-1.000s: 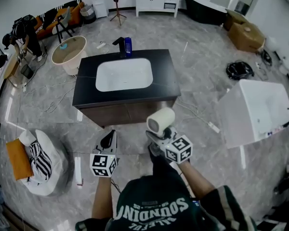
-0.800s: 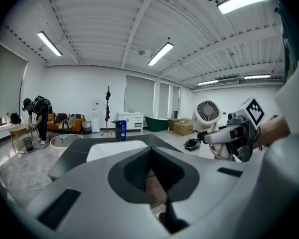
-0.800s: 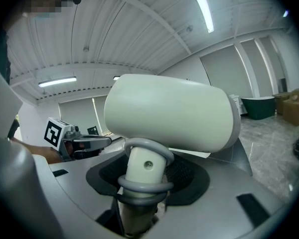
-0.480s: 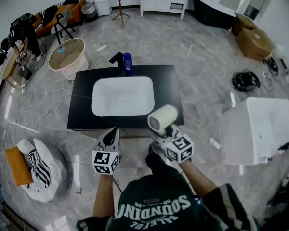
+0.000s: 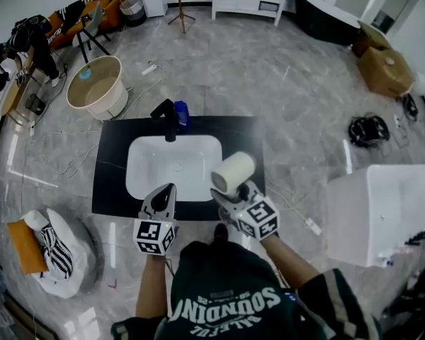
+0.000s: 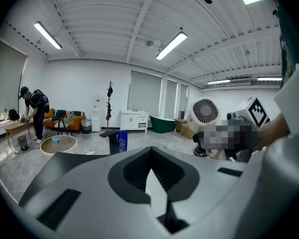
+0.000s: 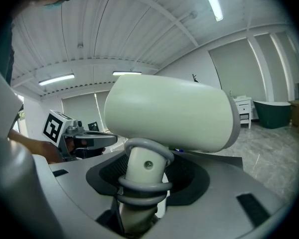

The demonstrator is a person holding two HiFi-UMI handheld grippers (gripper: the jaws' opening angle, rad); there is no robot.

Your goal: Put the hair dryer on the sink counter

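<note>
The hair dryer point(image 5: 234, 173) is gripped by its handle in the right claw point(image 5: 225, 195). The jaws are closed on the handle, just under its two grey rings. The cream barrel is carried above the jaws and lies crosswise, its grilled round end turned toward the claw's left. The dryer is held over the front right part of the dark sink counter point(image 5: 110, 168), with the white basin point(image 5: 171, 165) just to the claw's left. From these views it cannot be told whether the dryer rests on the counter.

The left claw point(image 5: 166, 191) is held beside the right claw, a little apart on its left. Its jaws are brought together at the tips and nothing is caught between them. It is pointed over the counter's front edge, with the basin directly ahead of it. Beyond the basin, further ahead of this claw, a black tap point(image 5: 168, 115) and a blue bottle point(image 5: 181, 114) are seen standing side by side at the counter's back edge.
</note>
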